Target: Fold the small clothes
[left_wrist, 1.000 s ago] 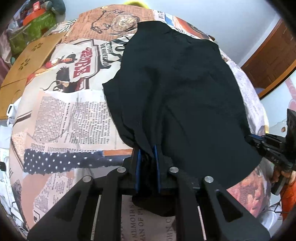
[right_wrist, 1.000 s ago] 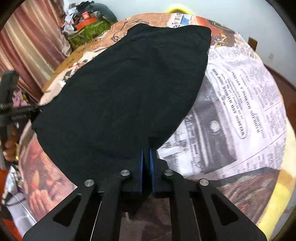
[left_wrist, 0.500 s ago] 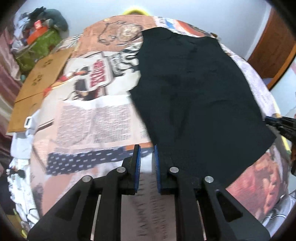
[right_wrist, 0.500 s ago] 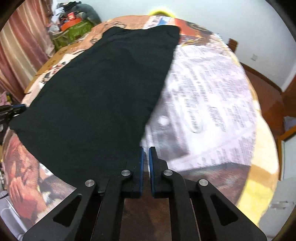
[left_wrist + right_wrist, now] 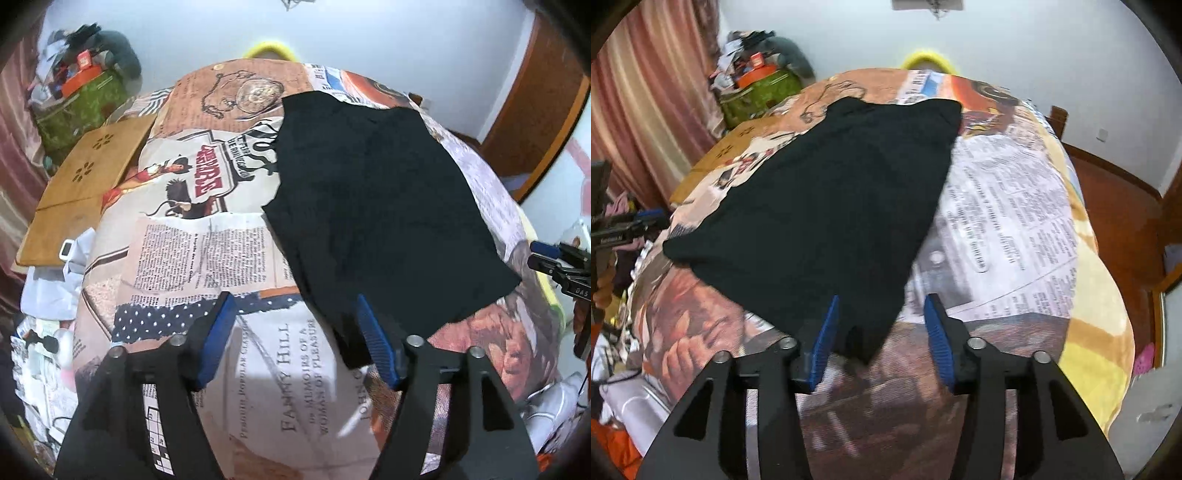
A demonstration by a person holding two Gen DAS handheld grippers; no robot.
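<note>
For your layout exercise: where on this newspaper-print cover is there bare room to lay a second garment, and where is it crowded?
Free: the broad newsprint stretch right of the black cloth, out to the yellow edge; and the printed strip left of the cloth, up to the wooden board. Crowded: the near edge, where the opening left claw and right claw hang over the cloth's corners.

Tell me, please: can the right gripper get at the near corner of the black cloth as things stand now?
Probably yes. The right gripper has its jaws opening, and the near corner of the black cloth lies flat on the printed cover right between them, with nothing on top.
</note>
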